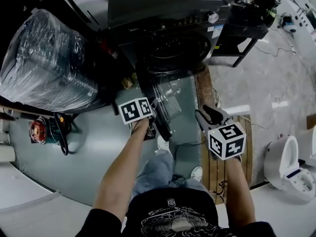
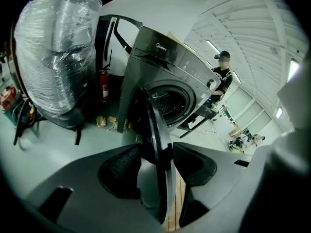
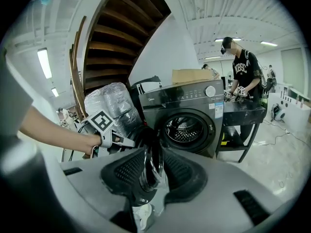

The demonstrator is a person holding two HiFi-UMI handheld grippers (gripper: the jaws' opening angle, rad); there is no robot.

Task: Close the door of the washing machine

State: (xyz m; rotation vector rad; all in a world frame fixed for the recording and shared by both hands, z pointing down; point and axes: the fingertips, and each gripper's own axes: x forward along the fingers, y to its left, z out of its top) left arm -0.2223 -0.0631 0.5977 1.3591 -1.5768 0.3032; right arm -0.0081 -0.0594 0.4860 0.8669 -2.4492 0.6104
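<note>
The dark grey washing machine (image 1: pixel 168 14) stands ahead with its round drum opening (image 2: pixel 170 101) uncovered. Its door (image 1: pixel 163 100) swings out towards me, edge-on in the left gripper view (image 2: pixel 158 130). My left gripper (image 1: pixel 150 120) is shut on the door's outer rim, which sits between its pads (image 2: pixel 155 161). My right gripper (image 1: pixel 207 115) hangs open to the right of the door, apart from it. In the right gripper view the door (image 3: pixel 150 154) shows through the gap of the right gripper (image 3: pixel 153 171), farther off, with the left gripper (image 3: pixel 121 141) on it.
A large plastic-wrapped bundle (image 1: pixel 44 68) stands left of the machine, with a fire extinguisher (image 2: pixel 103 86) beside it. A black table (image 1: pixel 242 28) with a person (image 3: pixel 243 76) at it is on the right. Wooden boards (image 1: pixel 212 162) and a white toilet (image 1: pixel 286 162) lie at my right.
</note>
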